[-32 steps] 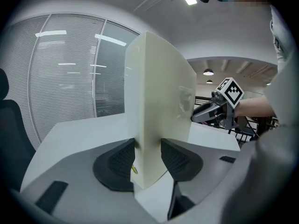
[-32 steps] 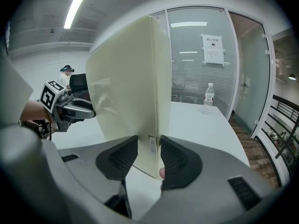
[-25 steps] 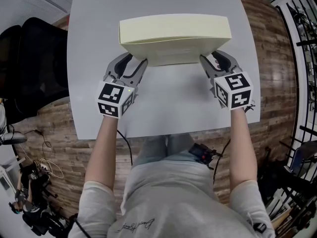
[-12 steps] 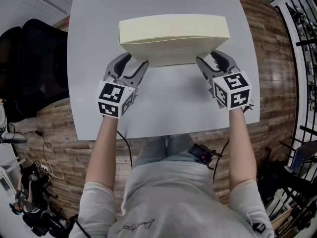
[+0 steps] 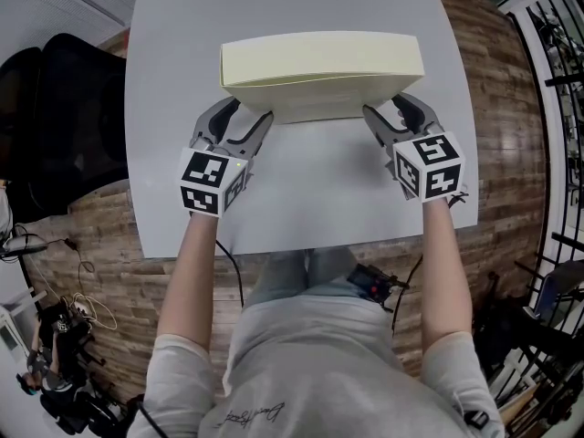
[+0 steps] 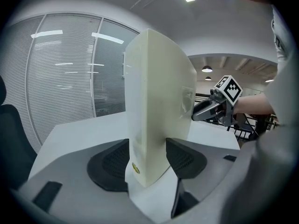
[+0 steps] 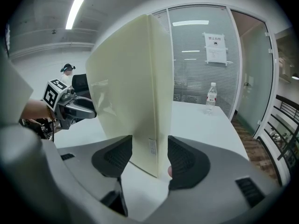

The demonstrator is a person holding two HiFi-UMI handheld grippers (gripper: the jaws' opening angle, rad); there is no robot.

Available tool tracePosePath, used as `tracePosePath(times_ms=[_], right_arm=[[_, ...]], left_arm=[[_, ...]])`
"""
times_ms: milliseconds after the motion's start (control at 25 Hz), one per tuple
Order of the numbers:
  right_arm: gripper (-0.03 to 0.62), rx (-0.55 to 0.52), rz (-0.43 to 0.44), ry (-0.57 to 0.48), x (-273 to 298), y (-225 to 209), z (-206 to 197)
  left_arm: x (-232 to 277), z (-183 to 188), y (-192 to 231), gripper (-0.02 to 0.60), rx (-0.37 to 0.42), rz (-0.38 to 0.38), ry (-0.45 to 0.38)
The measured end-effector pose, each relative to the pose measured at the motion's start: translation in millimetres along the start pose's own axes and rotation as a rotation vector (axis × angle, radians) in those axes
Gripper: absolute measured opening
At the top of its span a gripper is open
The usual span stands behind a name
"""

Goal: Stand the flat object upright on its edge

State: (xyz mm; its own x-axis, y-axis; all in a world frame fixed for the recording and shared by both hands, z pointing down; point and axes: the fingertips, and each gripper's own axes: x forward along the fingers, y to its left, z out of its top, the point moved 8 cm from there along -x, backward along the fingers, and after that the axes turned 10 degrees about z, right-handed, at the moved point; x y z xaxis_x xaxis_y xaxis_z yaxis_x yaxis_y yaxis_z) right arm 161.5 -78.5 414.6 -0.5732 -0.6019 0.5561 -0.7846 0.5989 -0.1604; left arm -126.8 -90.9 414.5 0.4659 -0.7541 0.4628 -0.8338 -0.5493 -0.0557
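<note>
**Both Grippers Released: Box Standing on Edge**

**Position of the workpiece.** The cream box stands upright on one long edge at the far half of the grey table. Its broad faces are vertical. Its two short ends point toward the two grippers.

**Left gripper.** The left gripper straddles the left end of the box. Its jaws have just been opening and now stand wide apart. In the left gripper view, the box end sits between the two black pads. The pads lie just beside its faces without clamping them.

**Right gripper.** The right gripper straddles the right end in the same manner. Its jaws have also just been opening and are now wide. In the right gripper view, the box rises between the pads and is not gripped.

**Change and consequence.** Compared with a second ago, only the jaw spread differs. Both hands hold the same place, and the box keeps its spot and its upright stance. It therefore appears to balance unaided, so the task looks essentially complete.

**Caution.** Each jaw remains close to a face. Withdrawal should run straight back along the jaw line, because a sideways brush could tip the tall, narrow box.
</note>
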Motion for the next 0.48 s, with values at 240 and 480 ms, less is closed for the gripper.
tracePosePath(times_ms=[240,480], right_arm=[[0.247,0.005,-0.006,-0.002,-2.2,1.0,2.5],[0.247,0.028,-0.017,-0.009,-10.0,3.8,-3.0]], left_arm=[[-1.6,2.6,0.5,0.258,0.002,0.002,-0.001],[-8.1,2.4,1.9,0.258,-0.007,0.012,0.002]])
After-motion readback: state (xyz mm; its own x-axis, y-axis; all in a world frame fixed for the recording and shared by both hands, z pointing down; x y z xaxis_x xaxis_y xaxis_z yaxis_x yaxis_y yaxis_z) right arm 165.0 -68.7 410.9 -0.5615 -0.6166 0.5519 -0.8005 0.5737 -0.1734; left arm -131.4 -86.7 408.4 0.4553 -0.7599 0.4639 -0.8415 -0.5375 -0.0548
